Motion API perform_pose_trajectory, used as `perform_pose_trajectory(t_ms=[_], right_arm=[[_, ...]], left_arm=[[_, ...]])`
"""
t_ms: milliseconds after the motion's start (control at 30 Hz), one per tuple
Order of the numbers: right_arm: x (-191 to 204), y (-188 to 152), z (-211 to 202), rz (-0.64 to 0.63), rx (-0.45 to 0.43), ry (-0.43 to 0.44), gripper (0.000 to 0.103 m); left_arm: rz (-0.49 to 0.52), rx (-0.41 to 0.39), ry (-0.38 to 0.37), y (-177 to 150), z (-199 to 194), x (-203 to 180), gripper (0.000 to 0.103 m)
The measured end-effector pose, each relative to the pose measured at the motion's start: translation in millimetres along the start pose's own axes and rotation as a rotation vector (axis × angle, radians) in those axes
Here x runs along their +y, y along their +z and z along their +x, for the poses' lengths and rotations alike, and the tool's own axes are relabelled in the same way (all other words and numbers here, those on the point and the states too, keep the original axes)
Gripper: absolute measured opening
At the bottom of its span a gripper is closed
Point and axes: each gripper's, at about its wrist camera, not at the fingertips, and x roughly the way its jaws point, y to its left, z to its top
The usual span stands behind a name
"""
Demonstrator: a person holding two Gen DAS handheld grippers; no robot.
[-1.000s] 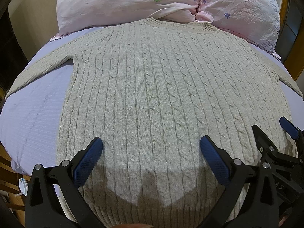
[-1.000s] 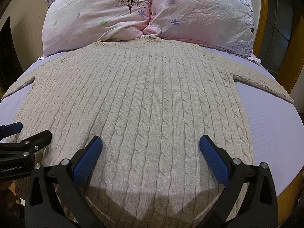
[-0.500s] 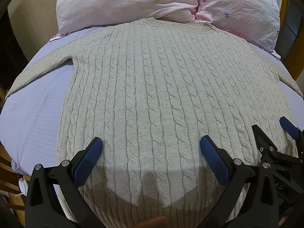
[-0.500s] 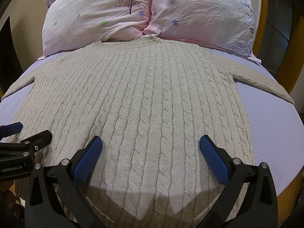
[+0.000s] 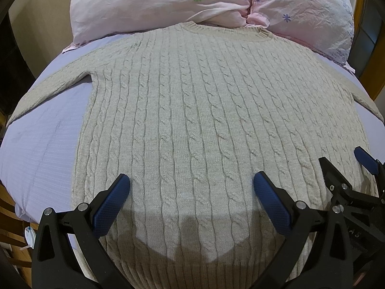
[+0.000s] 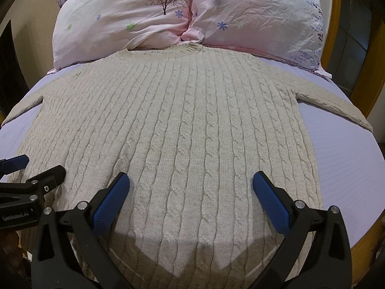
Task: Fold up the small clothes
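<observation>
In the left wrist view, a lavender bed sheet (image 5: 45, 144) shows at the left of the frame, with one sleeve (image 5: 53, 91) of the sweater running down toward the left edge. A beige cable-knit sweater (image 5: 204, 120) lies flat and face up across the middle, its collar (image 5: 216, 27) at the top touching two pink flowered pillows (image 5: 168, 2) that fill the upper part of the frame. At the bottom, the left gripper (image 5: 191, 192) hangs over the sweater's lower part with its jaws spread wide and nothing between them; the blue pads (image 5: 109, 207) sit apart on either side of the cable ribs. At the lower right the right gripper (image 5: 346, 166) appears side-on, over the sweater's right hem area.

In the right wrist view, the left gripper (image 6: 31, 168) juts in from the lower left edge, its jaws parted. The sweater (image 6: 192, 125) again fills the centre, with the pillows (image 6: 252, 16) above the collar (image 6: 192, 48). The right gripper (image 6: 191, 192) at the bottom has its jaws wide apart, holding nothing, above the lower part of the knit. On the right, the other sleeve (image 6: 336, 106) stretches out over the sheet (image 6: 349, 163), and a wooden bed frame (image 6: 375, 77) curves along the right edge.
</observation>
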Motion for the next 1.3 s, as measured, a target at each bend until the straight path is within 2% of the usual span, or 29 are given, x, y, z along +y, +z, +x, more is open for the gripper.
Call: perform_pose_trajectory(t_ms=[300,467,533,600,667,733,800,867,1000,1067,1167,1267,1300], right_arm=[[-1.1,6.1,4.3,-0.032,0.035,0.023,0.101],[-17.8,12.2,2.6,-0.049,0.021,0.093,0.101],[-63.0,27.1,-3.9,0.092,-0.005,0.091,0.100],[-137.5,44.1,-15.7,0.321,-0.074,0.090,0.098],[-202.5,48.9,-22.3,0.517,-0.119,0.070,0.085],[-284.2,47.6,-22.1,0.754,-0.119,0.018,0.061],[-332.5,40.5,-18.9,0.912,-0.117,0.000,0.056],[-384.3,27.4,-12.5,1.098,-0.119,-0.008,0.054],[-424.9,20.3,7.6,1.228,-0.107,0.021,0.053],[-437.2,20.8,21.7,1.268,-0.106,0.052,0.050],[-451.8,27.5,30.2,1.312,-0.138,0.047,0.044],[-466.1,21.2,36.2,1.375,-0.180,0.050,0.027],[-468.8,16.3,35.4,1.388,-0.188,0.049,0.014]], left_arm=[[0.008,0.021,-0.007,3.8,3.2,-0.3,0.102],[0.022,0.009,-0.025,1.8,1.0,2.5,0.102],[0.000,-0.009,-0.080,8.2,-3.3,15.5,0.102],[-0.058,-0.076,-0.118,16.2,-10.3,36.6,0.102],[-0.122,-0.141,-0.164,24.6,-15.5,61.3,0.102],[-0.194,-0.192,-0.225,34.2,-16.0,91.9,0.102],[-0.253,-0.224,-0.274,42.3,-13.1,119.9,0.102],[-0.288,-0.242,-0.282,49.6,-9.1,138.9,0.102],[-0.341,-0.300,-0.229,57.3,-4.3,173.9,0.102],[-0.385,-0.300,-0.209,61.0,-0.3,190.5,0.102],[-0.505,-0.282,-0.187,59.2,6.2,223.1,0.102],[-0.595,-0.278,-0.180,55.0,10.5,251.1,0.102],[-0.634,-0.280,-0.177,51.4,11.2,261.1,0.102]])
